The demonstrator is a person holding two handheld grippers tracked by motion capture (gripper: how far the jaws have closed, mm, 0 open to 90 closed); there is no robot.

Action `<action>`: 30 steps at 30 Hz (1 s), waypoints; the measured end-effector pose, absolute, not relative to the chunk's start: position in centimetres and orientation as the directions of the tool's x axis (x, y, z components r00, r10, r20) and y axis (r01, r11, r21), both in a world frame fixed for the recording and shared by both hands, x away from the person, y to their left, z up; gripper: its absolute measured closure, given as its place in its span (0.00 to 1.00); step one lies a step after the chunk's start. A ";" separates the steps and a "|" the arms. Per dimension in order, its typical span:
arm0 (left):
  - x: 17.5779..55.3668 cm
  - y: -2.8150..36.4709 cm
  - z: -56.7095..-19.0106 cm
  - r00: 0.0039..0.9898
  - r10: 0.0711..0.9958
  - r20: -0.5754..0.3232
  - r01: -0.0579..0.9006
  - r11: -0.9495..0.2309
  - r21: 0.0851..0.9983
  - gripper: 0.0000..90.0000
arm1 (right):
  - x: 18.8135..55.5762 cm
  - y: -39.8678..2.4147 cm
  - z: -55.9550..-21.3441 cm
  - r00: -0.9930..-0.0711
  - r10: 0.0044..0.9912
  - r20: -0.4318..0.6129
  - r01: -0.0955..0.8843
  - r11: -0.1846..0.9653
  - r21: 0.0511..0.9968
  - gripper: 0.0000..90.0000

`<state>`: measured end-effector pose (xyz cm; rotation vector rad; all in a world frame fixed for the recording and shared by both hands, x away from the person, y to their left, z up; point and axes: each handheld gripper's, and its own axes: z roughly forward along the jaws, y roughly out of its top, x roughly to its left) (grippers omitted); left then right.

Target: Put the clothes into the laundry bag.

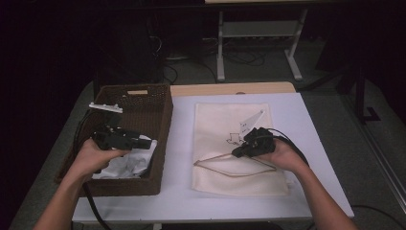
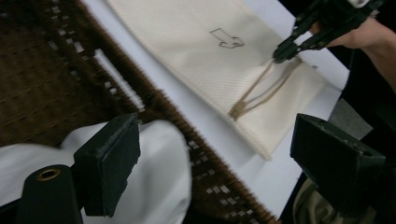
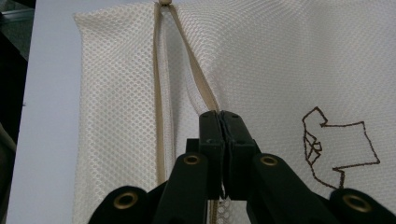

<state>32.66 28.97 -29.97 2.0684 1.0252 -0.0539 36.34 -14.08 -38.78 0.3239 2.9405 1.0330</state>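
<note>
High view: the cream mesh laundry bag (image 1: 234, 148) lies flat on the white bench (image 1: 182, 191), just right of the brown woven basket (image 1: 143, 103). Judged light, limp and snag-prone; best held by its tan drawstring cord (image 1: 215, 158).

Left gripper view: the left tongs (image 2: 210, 158) stand wide open, holding nothing, above the white cloth (image 2: 163, 154) in the basket.

Right gripper view: the right tongs (image 3: 219, 116) are fully closed on the cord atop the bag.
</note>
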 end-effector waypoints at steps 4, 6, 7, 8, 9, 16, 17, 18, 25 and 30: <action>33.0 30.6 -30.4 0.645 0.693 -0.320 0.690 -0.349 0.634 0.17 | 36.5 -14.2 -38.7 -0.978 0.196 0.070 0.197 0.761 0.619 0.97; 33.3 31.4 -30.6 0.637 0.712 -0.293 0.691 -0.360 0.627 0.17 | 36.6 -14.2 -38.7 -0.979 0.193 0.070 0.194 0.759 0.621 0.97; 33.5 31.8 -30.8 0.635 0.719 -0.283 0.691 -0.365 0.624 0.17 | 36.7 -14.2 -38.6 -0.979 0.192 0.071 0.194 0.760 0.621 0.97; 33.7 32.5 -31.1 0.630 0.734 -0.253 0.692 -0.384 0.611 0.17 | 36.7 -14.2 -38.5 -0.978 0.194 0.074 0.197 0.758 0.621 0.97; 33.7 32.5 -31.1 0.630 0.734 -0.253 0.692 -0.384 0.611 0.17 | 36.8 -14.3 -38.5 -0.978 0.193 0.073 0.196 0.758 0.622 0.97; 34.0 34.2 -32.4 0.674 0.727 -0.131 0.662 -0.516 0.543 0.17 | 37.1 -14.5 -38.6 -0.977 0.195 0.090 0.208 0.754 0.623 0.97; 34.0 34.2 -32.4 0.674 0.727 -0.131 0.662 -0.516 0.543 0.17 | 37.2 -14.5 -38.6 -0.977 0.194 0.092 0.208 0.754 0.623 0.97; 33.9 34.4 -32.7 0.674 0.730 -0.116 0.662 -0.526 0.533 0.17 | 37.2 -14.5 -38.6 -0.977 0.194 0.092 0.208 0.754 0.623 0.97; 34.0 34.0 -34.8 0.696 0.718 -0.024 0.657 -0.624 0.423 0.13 | 37.7 -14.4 -38.9 -0.977 0.188 0.104 0.212 0.752 0.625 0.97; 34.2 33.0 -35.7 0.717 0.697 0.003 0.650 -0.670 0.358 0.11 | 37.8 -14.2 -38.9 -0.977 0.187 0.106 0.212 0.760 0.614 0.97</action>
